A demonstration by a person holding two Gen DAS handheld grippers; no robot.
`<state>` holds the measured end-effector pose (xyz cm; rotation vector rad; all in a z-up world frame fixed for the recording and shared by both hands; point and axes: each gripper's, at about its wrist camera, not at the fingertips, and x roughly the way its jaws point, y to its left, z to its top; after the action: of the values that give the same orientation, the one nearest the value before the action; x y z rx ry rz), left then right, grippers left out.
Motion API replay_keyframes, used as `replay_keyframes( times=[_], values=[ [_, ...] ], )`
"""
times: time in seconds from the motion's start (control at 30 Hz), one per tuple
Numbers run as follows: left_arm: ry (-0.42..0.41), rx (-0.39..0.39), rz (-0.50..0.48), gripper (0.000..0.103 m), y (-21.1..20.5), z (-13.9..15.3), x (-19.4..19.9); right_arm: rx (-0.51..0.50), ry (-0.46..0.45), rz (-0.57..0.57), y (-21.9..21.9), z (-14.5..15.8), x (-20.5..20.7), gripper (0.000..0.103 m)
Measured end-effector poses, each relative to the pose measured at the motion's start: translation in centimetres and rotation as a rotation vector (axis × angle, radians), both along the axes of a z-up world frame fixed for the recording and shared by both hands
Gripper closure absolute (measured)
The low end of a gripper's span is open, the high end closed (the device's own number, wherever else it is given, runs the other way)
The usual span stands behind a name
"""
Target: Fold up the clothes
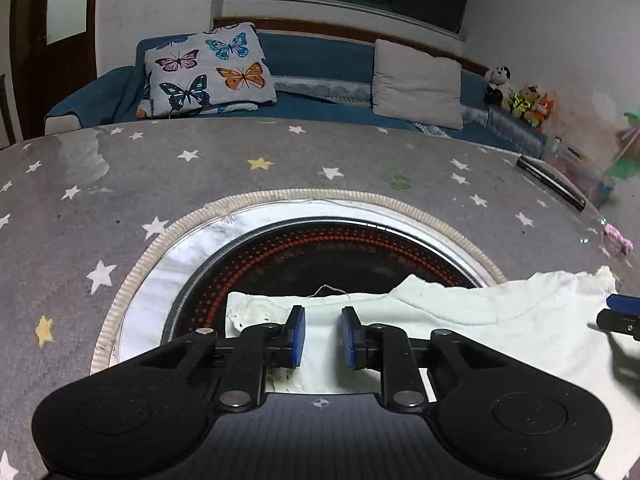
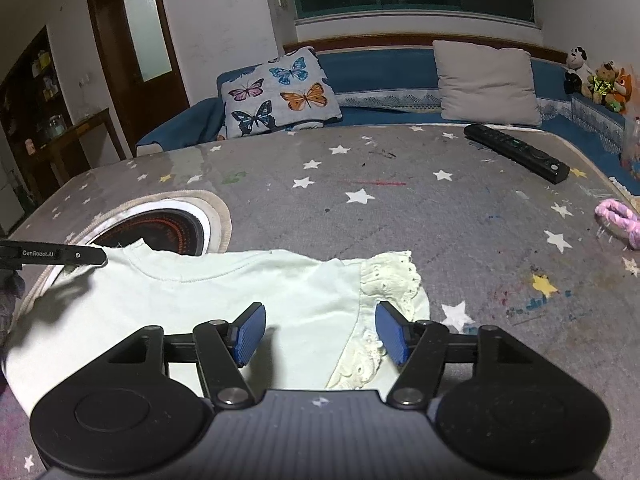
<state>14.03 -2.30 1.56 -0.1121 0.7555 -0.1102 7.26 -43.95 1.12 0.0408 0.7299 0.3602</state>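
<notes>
A pale mint top (image 2: 224,300) with lace-trimmed sleeves (image 2: 394,276) lies flat on the grey star-print table cover (image 2: 400,208). It also shows in the left wrist view (image 1: 460,320), with its left part over the round black heater plate (image 1: 320,252). My left gripper (image 1: 322,336) is open, low over the top's left sleeve and shoulder. My right gripper (image 2: 320,332) is open wide, low over the right shoulder and lace sleeve. The left gripper's finger (image 2: 60,255) shows at the top's far left edge.
A black remote (image 2: 516,152) lies at the table's far right. A pink knitted item (image 2: 618,222) lies at the right edge. Behind the table is a blue sofa (image 2: 384,68) with a butterfly cushion (image 2: 280,92), a grey cushion and soft toys.
</notes>
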Motion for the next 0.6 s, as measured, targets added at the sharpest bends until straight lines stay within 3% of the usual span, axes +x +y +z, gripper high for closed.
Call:
replay_keyframes(
  times=[0.13, 0.23, 0.6],
  values=[
    [-0.007, -0.03, 0.009, 0.076, 0.6, 0.6, -0.7, 0.006, 0.017, -0.015, -0.4, -0.2, 0.4, 0.041],
    [-0.034, -0.029, 0.021, 0.055, 1.1, 1.6, -2.4, -0.015, 0.009, -0.016, -0.2, 0.2, 0.1, 0.041],
    [0.003, -0.022, 0.085, 0.038, 3.6, 1.7, -11.8, -0.081, -0.032, 0.09, 3.4, 2.9, -2.9, 0.037]
  ],
)
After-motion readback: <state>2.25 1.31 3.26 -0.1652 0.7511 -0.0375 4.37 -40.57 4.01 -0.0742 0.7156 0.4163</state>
